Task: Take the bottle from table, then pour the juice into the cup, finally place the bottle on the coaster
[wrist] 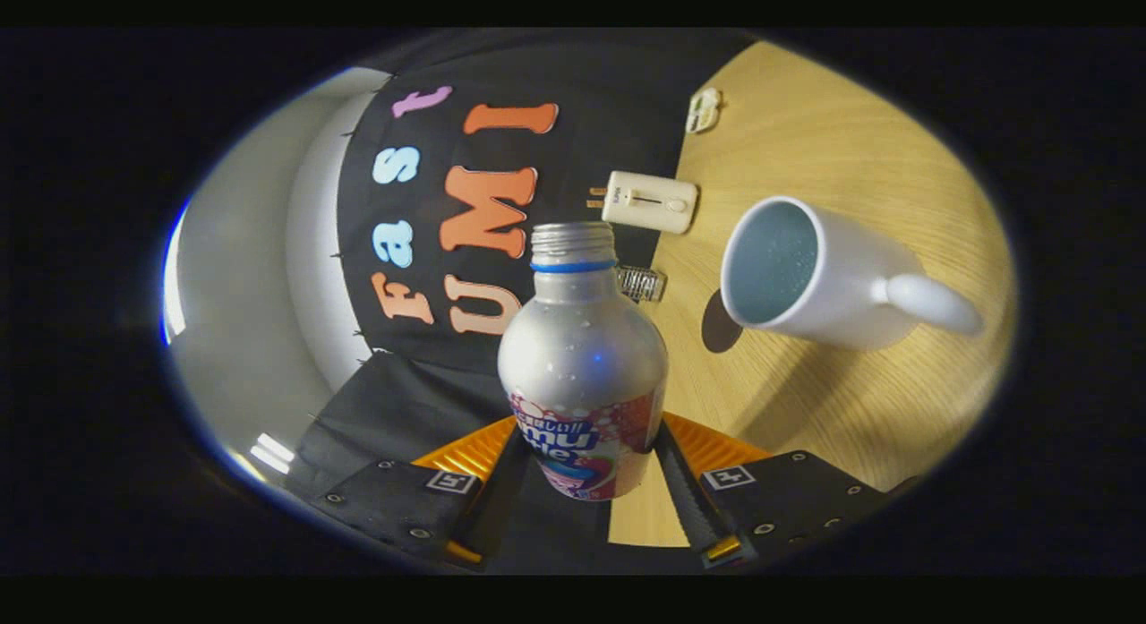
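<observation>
Bottle (582, 364) sits clamped between the gripper (586, 467) fingers, both pressing on its labelled lower body, with its open threaded neck pointing forward and the whole scene tilted, so it looks lifted off the table (842, 141) and on its way to the pour. Ahead and off to the right of the fingers stands the cup (810, 275), its mouth turned toward the camera and its handle pointing away to the right, well in from the table's edges. To pour well, I judge the neck should first be carried over the cup's rim, then tipped slowly, keeping the squeeze firm since the smooth metal body could slip as its weight shifts. A small white device (649, 201) lies near the table's back edge beyond the bottle. No coaster can be made out from here.
</observation>
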Action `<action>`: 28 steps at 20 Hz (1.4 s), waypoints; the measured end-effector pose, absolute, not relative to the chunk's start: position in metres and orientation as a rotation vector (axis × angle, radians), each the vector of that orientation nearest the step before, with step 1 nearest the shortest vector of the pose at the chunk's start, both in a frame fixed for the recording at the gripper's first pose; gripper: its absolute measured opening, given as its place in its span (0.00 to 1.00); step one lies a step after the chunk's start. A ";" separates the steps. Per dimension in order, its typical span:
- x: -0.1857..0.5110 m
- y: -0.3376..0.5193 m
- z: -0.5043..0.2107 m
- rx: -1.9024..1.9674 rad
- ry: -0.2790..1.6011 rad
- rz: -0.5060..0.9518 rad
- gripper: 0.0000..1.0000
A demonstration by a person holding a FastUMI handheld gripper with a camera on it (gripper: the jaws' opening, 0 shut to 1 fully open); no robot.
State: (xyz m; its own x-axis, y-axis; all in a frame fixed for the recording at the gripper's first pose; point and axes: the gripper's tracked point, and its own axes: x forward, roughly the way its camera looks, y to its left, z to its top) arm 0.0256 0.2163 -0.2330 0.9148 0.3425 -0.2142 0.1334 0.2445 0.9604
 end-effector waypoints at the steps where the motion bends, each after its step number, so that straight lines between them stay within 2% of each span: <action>1: 0.028 0.214 -0.230 1.266 0.409 0.144 0.76; 6: 0.040 0.193 -0.210 0.988 0.338 0.134 0.77; 18: 0.102 0.187 -0.195 0.484 0.302 0.072 0.77; 28: 0.155 0.193 -0.249 0.112 0.373 -0.032 0.77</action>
